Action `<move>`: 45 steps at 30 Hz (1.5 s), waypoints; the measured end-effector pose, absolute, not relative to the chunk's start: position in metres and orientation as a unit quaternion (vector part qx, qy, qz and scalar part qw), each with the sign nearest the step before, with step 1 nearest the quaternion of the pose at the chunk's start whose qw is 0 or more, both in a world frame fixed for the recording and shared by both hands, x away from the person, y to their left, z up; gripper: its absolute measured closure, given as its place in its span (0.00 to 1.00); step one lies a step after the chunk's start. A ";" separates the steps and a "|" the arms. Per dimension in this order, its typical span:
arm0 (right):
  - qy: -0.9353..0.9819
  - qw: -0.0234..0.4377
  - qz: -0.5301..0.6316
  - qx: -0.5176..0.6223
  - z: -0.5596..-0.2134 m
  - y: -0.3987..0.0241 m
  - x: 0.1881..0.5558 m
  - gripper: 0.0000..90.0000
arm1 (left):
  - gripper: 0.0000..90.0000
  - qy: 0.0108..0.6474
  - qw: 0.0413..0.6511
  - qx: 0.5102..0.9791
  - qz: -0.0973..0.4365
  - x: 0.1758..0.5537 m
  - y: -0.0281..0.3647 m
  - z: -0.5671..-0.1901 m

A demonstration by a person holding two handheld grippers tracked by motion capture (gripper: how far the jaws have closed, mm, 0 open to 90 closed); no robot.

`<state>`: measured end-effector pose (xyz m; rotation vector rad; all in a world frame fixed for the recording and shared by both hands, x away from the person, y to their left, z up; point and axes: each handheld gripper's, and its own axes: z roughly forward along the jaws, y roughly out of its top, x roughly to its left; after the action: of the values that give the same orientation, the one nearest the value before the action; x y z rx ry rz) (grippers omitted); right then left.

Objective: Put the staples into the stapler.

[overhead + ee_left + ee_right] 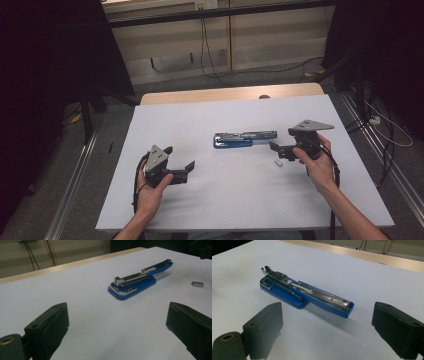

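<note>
White table (225, 200) with a wooden strip (200, 94) along its far edge; black cables (205, 50) trail across the grey floor (240, 77) beyond

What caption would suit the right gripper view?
Open blue stapler lying flat on the white table, framed by the right tool with jaws apart.

Bare worktop (225, 200) lies before both tongs; only the stapler (245, 139) and a staple block (278, 162) interrupt it.
</note>
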<state>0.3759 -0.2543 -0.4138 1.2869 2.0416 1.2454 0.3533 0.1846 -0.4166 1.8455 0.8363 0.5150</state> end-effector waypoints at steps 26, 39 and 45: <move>0.812 0.090 0.366 0.445 -0.410 -0.255 0.377 0.08 | 0.06 0.352 0.479 0.775 0.216 0.328 0.201 -0.424; 0.851 0.081 0.323 0.405 -0.414 -0.245 0.382 0.13 | 0.06 0.339 0.476 0.783 0.213 0.330 0.191 -0.424; 0.862 0.075 0.299 0.403 -0.416 -0.244 0.382 0.29 | 0.06 0.341 0.475 0.783 0.211 0.333 0.191 -0.425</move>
<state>0.3821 -0.2443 -0.4160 1.2105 2.5852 0.8971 0.3331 0.1907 -0.4253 1.9155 0.8334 0.5164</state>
